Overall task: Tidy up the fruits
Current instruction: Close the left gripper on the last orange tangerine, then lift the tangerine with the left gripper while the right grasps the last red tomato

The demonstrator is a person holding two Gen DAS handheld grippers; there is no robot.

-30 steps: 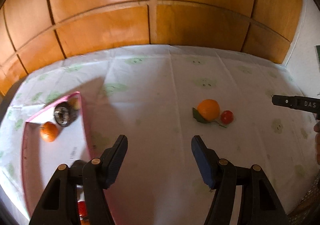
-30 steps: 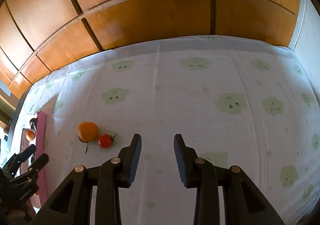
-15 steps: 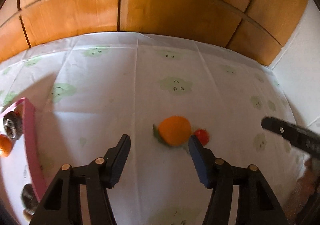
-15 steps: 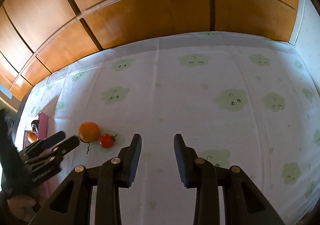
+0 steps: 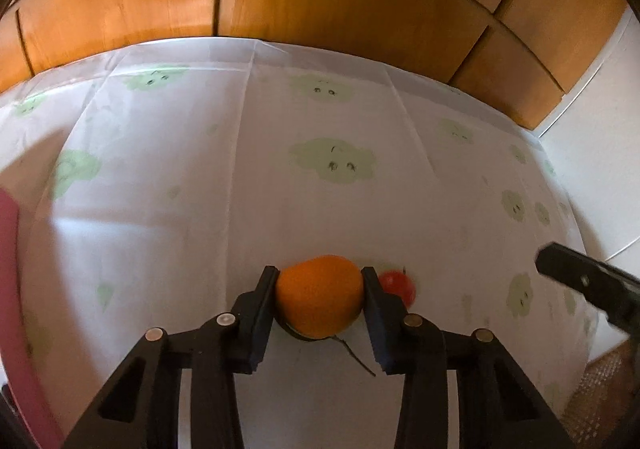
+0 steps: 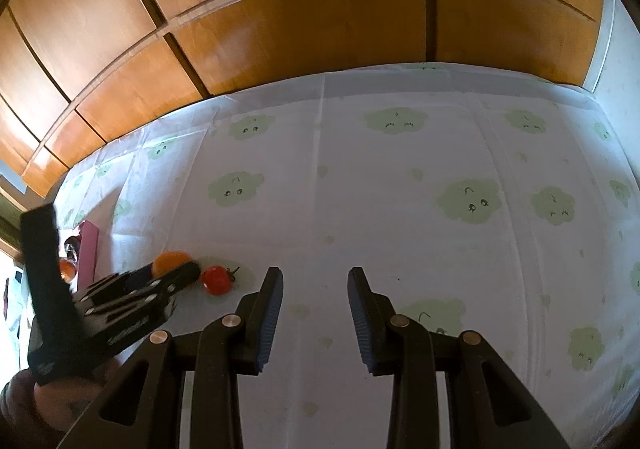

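An orange [image 5: 320,299] with a leaf and stem lies on the tablecloth between the fingers of my left gripper [image 5: 319,281], which touch both its sides. A small red tomato [image 5: 398,286] lies just right of the right finger. In the right wrist view the left gripper [image 6: 176,275] covers most of the orange [image 6: 170,261], and the tomato [image 6: 217,279] lies beside it. My right gripper [image 6: 315,281] is open and empty above the cloth, right of the tomato.
A pink tray [image 6: 88,249] with fruit in it stands at the left; its rim [image 5: 10,289] shows in the left wrist view. The white cloth [image 6: 400,209] has green cloud prints. Wooden panels [image 5: 320,1] stand behind the table.
My left gripper moved right and forward from near the tray to the orange and closed its fingers onto it. The right gripper stayed in place.
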